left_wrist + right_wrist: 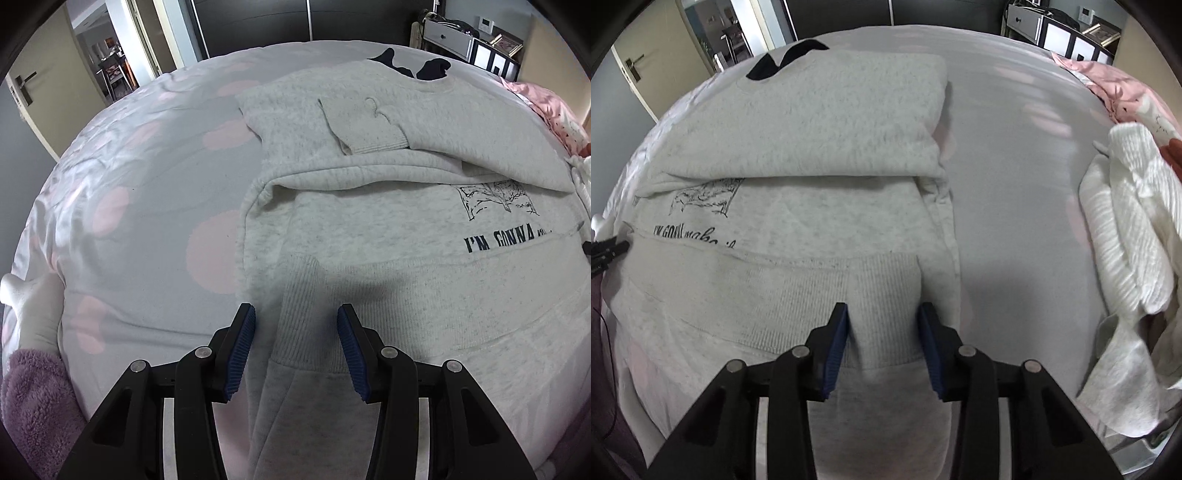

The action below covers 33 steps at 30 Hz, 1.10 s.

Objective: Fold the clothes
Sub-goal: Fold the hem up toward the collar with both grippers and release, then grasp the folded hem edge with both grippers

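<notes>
A light grey sweatshirt (388,229) with black print lies on the bed, sleeves folded across it; it also shows in the right wrist view (798,155). My left gripper (296,314) is open, its blue pads either side of the ribbed hem (299,321) at the sweatshirt's left bottom corner. My right gripper (882,312) is open, its pads either side of the ribbed hem (879,295) at the right bottom corner. The cloth lies between the fingers of each, not pinched.
The bed cover (155,192) is grey with pink dots. A white knitted garment (1126,229) is heaped at the right. Pink cloth (1123,92) lies far right. A black item (432,68) sits beyond the collar. Purple fleece (33,398) is at lower left.
</notes>
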Each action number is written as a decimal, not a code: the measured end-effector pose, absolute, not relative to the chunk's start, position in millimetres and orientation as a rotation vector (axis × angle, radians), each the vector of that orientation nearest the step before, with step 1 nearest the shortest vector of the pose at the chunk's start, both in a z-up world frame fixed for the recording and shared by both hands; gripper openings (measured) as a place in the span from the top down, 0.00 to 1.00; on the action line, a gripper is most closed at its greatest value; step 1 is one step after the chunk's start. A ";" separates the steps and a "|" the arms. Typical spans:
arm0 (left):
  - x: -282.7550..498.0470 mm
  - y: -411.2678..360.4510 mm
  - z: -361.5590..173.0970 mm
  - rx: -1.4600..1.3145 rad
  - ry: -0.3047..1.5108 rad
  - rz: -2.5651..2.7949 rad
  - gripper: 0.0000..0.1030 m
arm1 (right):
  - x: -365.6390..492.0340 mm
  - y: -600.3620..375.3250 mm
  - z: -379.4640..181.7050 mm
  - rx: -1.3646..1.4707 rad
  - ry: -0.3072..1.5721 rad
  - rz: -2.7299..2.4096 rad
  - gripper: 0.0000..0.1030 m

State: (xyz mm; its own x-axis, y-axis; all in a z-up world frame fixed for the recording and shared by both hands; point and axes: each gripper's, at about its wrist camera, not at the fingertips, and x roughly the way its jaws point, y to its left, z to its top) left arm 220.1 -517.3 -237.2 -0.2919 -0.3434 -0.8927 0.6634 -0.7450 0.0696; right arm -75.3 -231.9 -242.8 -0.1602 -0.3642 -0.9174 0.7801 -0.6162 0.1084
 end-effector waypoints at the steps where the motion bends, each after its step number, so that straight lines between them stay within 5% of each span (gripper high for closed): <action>1: 221.2 -518.2 -236.7 1.310 0.437 -2.071 0.54 | -75.6 -229.7 -242.6 1.315 0.492 -1.873 0.65; 4: 227.1 -514.5 -228.1 1.262 0.465 -2.074 0.73 | -73.8 -223.7 -240.1 1.300 0.456 -1.892 0.77; 9: 245.2 -499.4 -200.0 1.140 0.500 -2.090 0.88 | -50.7 -209.7 -216.5 1.194 0.429 -2.008 0.85; 20: 308.3 -476.3 -150.8 0.932 0.607 -2.057 0.95 | 12.4 -167.1 -150.2 0.955 0.345 -2.182 0.89; 23: 306.4 -479.7 -167.5 1.011 0.698 -2.069 0.88 | 18.1 -169.5 -156.8 0.955 0.408 -2.199 0.89; 25: 304.2 -479.6 -174.2 1.041 0.717 -2.072 0.59 | 17.1 -169.2 -163.7 0.977 0.413 -2.209 0.89; 30: 287.5 -475.6 -170.5 1.051 0.645 -2.166 0.51 | 13.9 -167.2 -171.9 1.012 0.390 -2.229 0.89; 33: 270.4 -484.0 -176.9 1.110 0.634 -2.207 0.38 | 13.9 -171.2 -175.6 1.004 0.413 -2.231 0.89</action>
State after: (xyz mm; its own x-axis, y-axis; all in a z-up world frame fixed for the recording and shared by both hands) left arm 270.4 -484.0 -176.9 -0.4838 -0.2838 -0.8279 0.6798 -0.7176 -0.1513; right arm 13.9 -171.2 -175.6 -0.4966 -0.4310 -0.7534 0.6721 -0.7402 -0.0196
